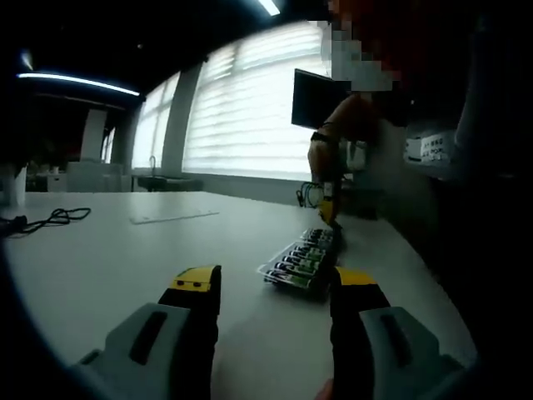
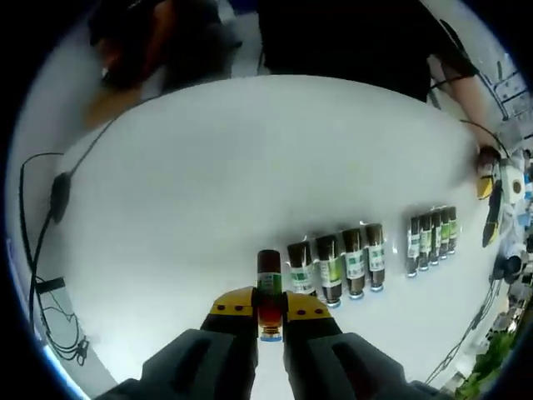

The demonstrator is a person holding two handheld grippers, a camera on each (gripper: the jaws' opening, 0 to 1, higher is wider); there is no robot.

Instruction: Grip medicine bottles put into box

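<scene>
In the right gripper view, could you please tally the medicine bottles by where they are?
Held in the right gripper: 1 bottle
Near tray: 4 bottles
Far tray: 5 bottles
Total: 10 bottles

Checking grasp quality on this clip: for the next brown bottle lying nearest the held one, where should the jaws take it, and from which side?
Take the nearest lying bottle across its labelled middle, coming straight down from above. It lies flat on the table, parallel to its neighbours, so the jaws should straddle its round body crosswise. The right gripper is shut on a bottle now.
</scene>
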